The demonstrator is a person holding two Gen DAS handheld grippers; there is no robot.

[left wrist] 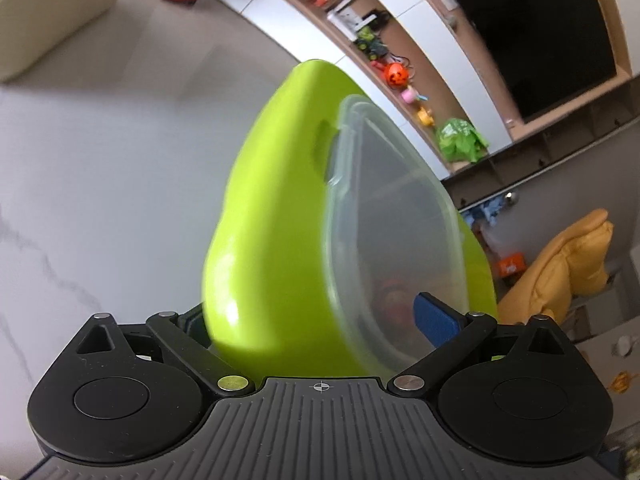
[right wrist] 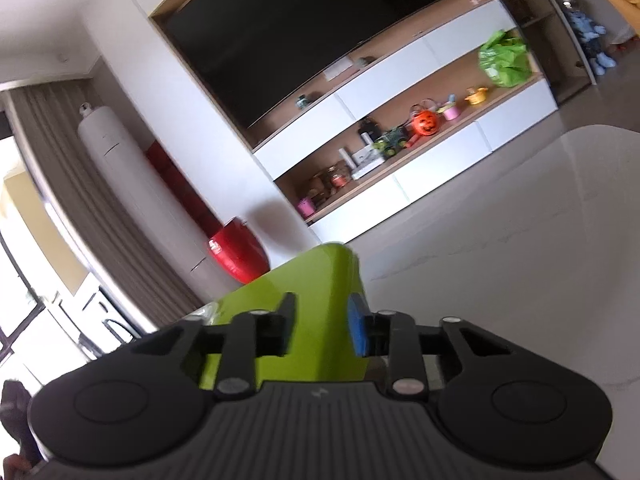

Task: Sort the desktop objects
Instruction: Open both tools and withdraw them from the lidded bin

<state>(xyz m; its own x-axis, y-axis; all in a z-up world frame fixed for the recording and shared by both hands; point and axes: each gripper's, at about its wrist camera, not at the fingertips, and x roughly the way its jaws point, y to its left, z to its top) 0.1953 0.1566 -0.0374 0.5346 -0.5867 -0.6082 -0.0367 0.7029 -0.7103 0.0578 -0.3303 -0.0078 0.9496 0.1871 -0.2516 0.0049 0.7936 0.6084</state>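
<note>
A: Where's the green box [left wrist: 276, 216] right now?

B: Between both claws, off the marble table [left wrist: 80, 184] as far as I can judge; no part of it is seen resting on the surface. It's a lime-green container with a translucent lid [left wrist: 396, 232], tipped up on edge, so the lid faces right in the left wrist view. Something reddish shows dimly through the lid; I can't tell what.

A: And the left gripper [left wrist: 320, 320]?

B: Clamped on the near end of the box. Its blue pad [left wrist: 434, 320] presses the lid side, and the other finger is mostly hidden behind the green wall. The box's long axis runs straight away from that claw, toward the far shelves [left wrist: 400, 64].

A: The right gripper [right wrist: 320, 328]?

B: Also closed on it, pinching a narrow green edge [right wrist: 320, 300], with a blue pad [right wrist: 356, 328] on the right face and the black finger [right wrist: 280, 328] on the left. From here the box again stretches forward, away from the claw.

A: Which hand is nearer?

B: Neither; both are touching. The next move, I'd judge, hinges on levelling that long axis before setting the box down.

A: Their poses?

B: Both cameras are rolled hard, so the television [right wrist: 304, 28] and shelves slant across the view. The table lies right of the right claw.
</note>
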